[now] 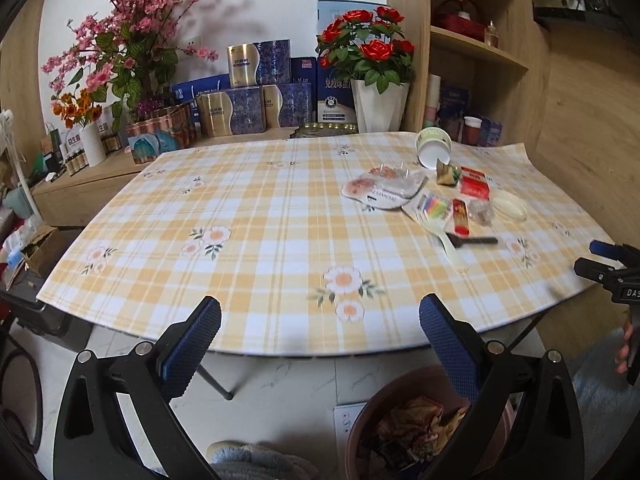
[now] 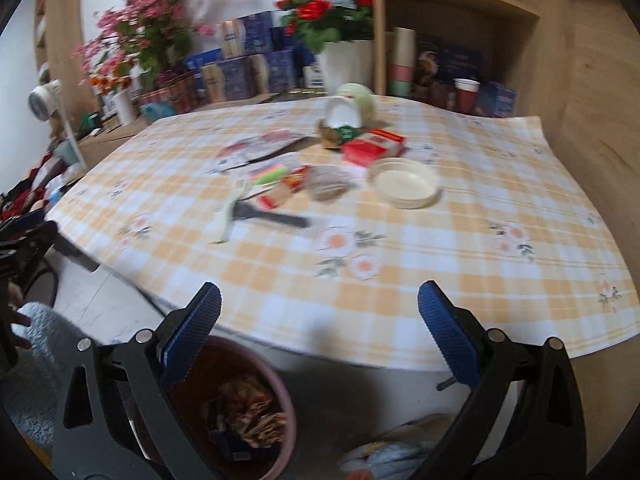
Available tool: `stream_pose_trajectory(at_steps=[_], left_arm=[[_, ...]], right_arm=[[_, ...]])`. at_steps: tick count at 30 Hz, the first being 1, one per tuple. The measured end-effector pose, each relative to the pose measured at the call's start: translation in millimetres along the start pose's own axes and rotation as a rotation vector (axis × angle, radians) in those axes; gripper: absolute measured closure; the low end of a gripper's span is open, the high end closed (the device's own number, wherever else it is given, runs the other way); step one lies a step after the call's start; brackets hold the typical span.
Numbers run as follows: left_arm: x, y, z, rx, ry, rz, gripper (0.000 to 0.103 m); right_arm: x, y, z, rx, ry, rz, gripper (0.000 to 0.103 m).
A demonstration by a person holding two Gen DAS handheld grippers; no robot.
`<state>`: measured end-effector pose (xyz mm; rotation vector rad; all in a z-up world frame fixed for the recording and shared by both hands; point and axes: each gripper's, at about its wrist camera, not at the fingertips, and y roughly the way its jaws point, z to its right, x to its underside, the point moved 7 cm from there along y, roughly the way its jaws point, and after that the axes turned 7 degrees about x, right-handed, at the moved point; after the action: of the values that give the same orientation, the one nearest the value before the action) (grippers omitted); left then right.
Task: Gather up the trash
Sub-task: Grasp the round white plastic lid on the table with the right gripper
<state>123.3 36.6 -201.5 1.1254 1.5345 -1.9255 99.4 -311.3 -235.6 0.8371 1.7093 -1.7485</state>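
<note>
Trash lies in a cluster on the checked tablecloth (image 1: 248, 216): a tipped paper cup (image 1: 433, 148), a red carton (image 1: 474, 183), a round plastic lid (image 1: 510, 205), clear wrappers (image 1: 384, 190), a black fork (image 1: 472, 240) and a pale spoon (image 1: 450, 250). The right wrist view shows the same cup (image 2: 352, 110), carton (image 2: 374, 147), lid (image 2: 404, 183) and a crumpled wrapper (image 2: 328, 182). A brown bin (image 1: 404, 428) (image 2: 240, 404) with wrappers inside stands on the floor below the table's near edge. My left gripper (image 1: 320, 344) and right gripper (image 2: 320, 344) are both open and empty, off the near edge above the bin.
Flower vases (image 1: 380, 106), blue and gold boxes (image 1: 248, 92) and small bottles line a sideboard behind the table. Wooden shelves (image 1: 480, 48) with cups stand at the back right. A wall socket plate (image 1: 346, 420) and grey slippers (image 1: 256, 460) are on the floor.
</note>
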Motion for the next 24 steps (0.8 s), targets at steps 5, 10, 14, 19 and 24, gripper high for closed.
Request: stream_pose_trajectory(at_steps=[5, 10, 14, 19, 24], left_arm=[[-21, 11, 3, 0.02, -0.003, 0.032, 0.006], [-32, 29, 5, 0.032, -0.012, 0.005, 0.006], [-32, 53, 1, -0.012, -0.045, -0.073, 0.006], [-30, 72, 3, 0.019, -0.097, -0.114, 0.006], [-34, 83, 7, 0.02, -0.089, -0.123, 0.006]], right_arm=[[-15, 15, 32, 0.049, 0.014, -0.001, 0.006], [-35, 41, 55, 0.078, 0.045, -0.03, 0.006], [-51, 70, 65, 0.066, 0.074, -0.053, 0.006], [-58, 121, 59, 0.045, 0.04, -0.159, 0.006], [-60, 158, 55, 0.064, 0.033, -0.239, 0.006]])
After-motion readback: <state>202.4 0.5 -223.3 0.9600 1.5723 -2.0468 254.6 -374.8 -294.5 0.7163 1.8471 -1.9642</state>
